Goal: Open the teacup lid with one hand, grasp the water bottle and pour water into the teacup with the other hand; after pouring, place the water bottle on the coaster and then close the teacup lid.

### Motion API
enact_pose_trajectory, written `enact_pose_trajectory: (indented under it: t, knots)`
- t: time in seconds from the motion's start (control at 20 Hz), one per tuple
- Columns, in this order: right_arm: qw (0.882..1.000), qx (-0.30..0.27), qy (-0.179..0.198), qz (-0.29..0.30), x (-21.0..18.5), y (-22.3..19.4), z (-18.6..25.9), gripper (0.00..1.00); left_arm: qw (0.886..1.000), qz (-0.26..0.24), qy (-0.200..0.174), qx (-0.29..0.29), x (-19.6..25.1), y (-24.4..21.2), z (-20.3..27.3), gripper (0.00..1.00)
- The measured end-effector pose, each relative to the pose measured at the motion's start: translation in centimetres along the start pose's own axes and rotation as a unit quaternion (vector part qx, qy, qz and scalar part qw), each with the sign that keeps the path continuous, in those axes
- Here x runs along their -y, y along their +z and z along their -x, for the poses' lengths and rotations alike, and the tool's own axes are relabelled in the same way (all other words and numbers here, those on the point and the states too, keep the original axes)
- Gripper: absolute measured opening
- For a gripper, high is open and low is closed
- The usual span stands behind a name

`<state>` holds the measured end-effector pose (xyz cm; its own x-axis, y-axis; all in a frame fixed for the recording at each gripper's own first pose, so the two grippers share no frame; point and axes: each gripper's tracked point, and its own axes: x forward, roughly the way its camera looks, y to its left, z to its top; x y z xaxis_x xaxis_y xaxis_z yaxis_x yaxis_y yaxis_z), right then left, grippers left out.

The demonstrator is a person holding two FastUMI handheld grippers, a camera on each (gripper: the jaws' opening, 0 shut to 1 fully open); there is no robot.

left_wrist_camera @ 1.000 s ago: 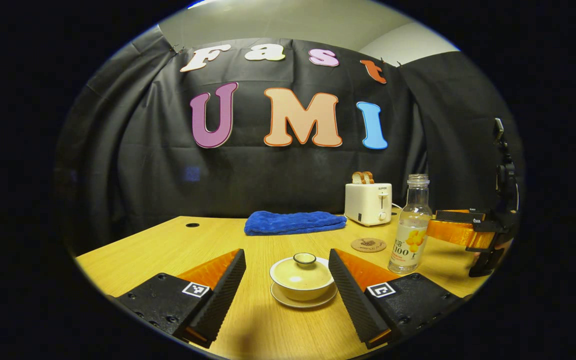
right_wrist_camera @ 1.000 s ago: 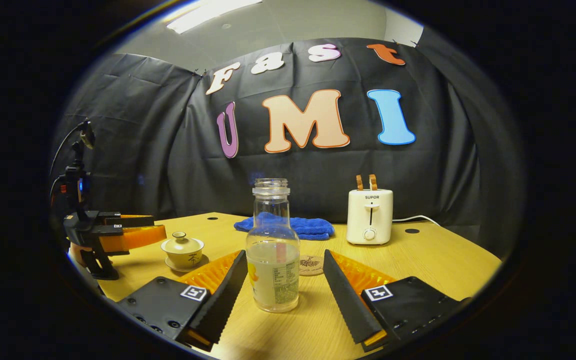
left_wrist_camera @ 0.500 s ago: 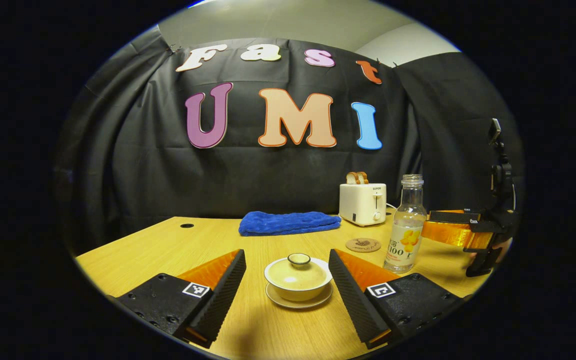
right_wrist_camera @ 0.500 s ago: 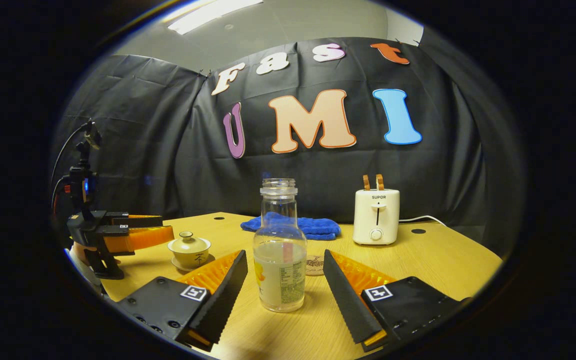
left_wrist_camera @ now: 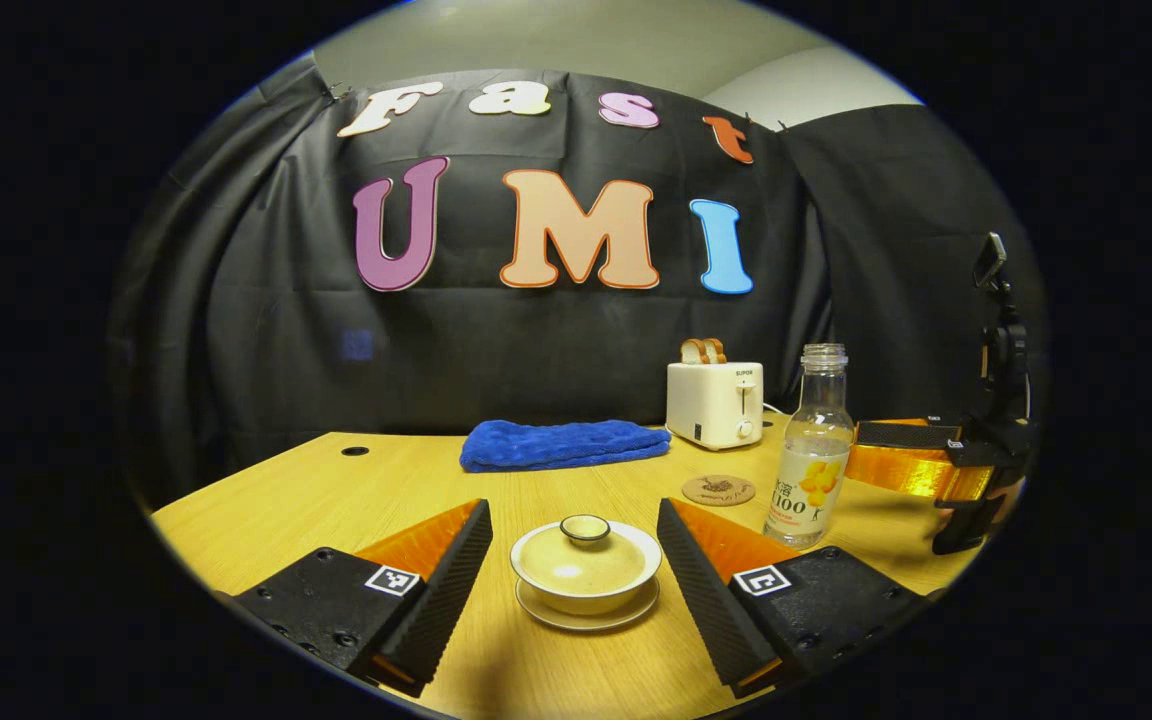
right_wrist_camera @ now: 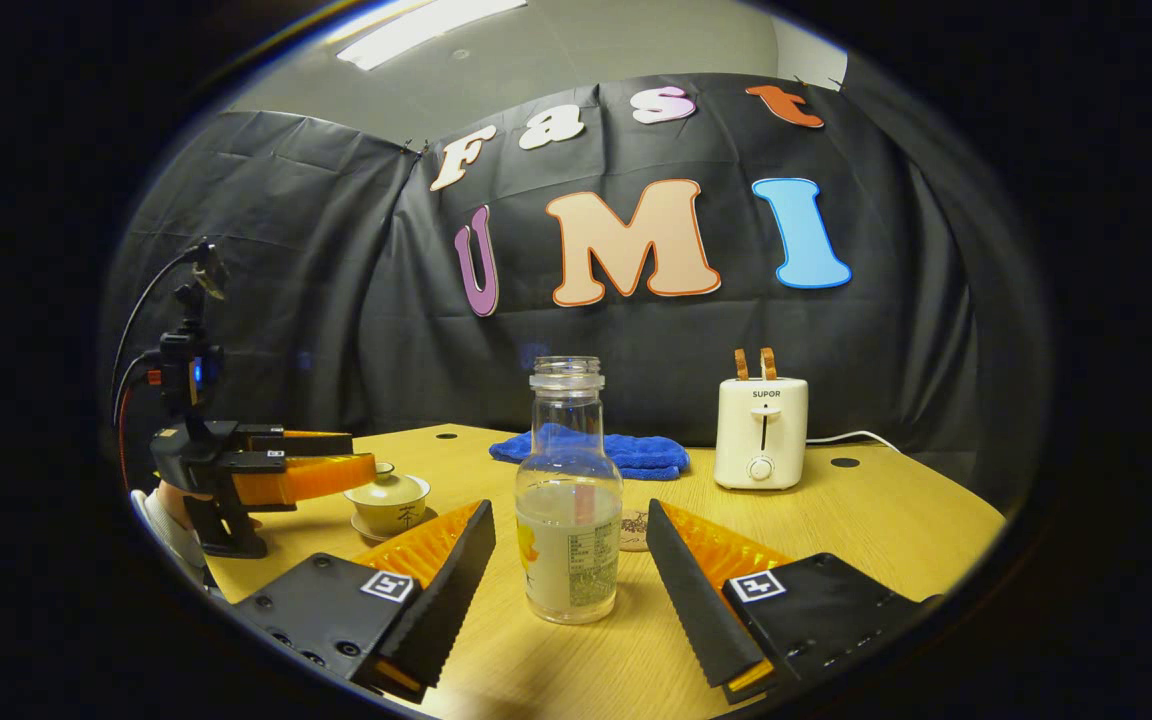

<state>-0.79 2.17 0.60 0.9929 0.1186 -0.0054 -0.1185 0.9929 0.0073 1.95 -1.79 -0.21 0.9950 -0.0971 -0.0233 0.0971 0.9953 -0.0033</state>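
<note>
A cream teacup (left_wrist_camera: 585, 570) with its lid (left_wrist_camera: 584, 527) on stands on a saucer, between the wide-open fingers of my left gripper (left_wrist_camera: 576, 575), touching neither. The clear, uncapped water bottle (right_wrist_camera: 569, 500), part full, stands upright between the open fingers of my right gripper (right_wrist_camera: 568, 580), with gaps on both sides. The left gripper view has the bottle (left_wrist_camera: 811, 446) to the right, with the right gripper (left_wrist_camera: 921, 470) beside it. A round cork coaster (left_wrist_camera: 718, 490) lies just behind the bottle. In the right gripper view the left gripper (right_wrist_camera: 276, 470) hovers by the teacup (right_wrist_camera: 391, 498).
A white toaster (right_wrist_camera: 761, 432) with bread in it stands at the back of the wooden table (left_wrist_camera: 356, 490). A folded blue towel (left_wrist_camera: 561, 443) lies left of the toaster. A hand (right_wrist_camera: 171, 495) holds the left gripper at the table's near left edge.
The left gripper has moved in on the teacup, which now sits lower and nearer between its fingers. The right gripper has shifted slightly; the bottle stays between its open fingers.
</note>
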Motion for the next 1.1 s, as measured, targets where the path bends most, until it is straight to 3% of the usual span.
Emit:
enact_pose_trajectory:
  t: [0.6,0.85,1.0,1.1]
  knots:
    - [1.000,0.000,0.002,0.000,-0.1,0.1,0.2,0.97,0.999,0.001,-0.022,-0.035,0.7,-1.1,-3.4,0.85]
    - [1.000,0.000,0.003,0.000,0.0,0.0,0.1,0.95,0.998,0.005,-0.033,-0.058,0.9,-1.8,-4.0,0.70]
    - [1.000,0.000,0.003,0.001,-0.1,0.1,0.1,0.99,0.998,0.002,-0.031,-0.062,0.8,-1.9,-4.2,0.59]
    - [1.000,0.000,0.003,0.001,0.0,0.1,0.1,0.95,0.998,0.004,-0.026,-0.060,0.5,-1.9,-4.2,0.53]
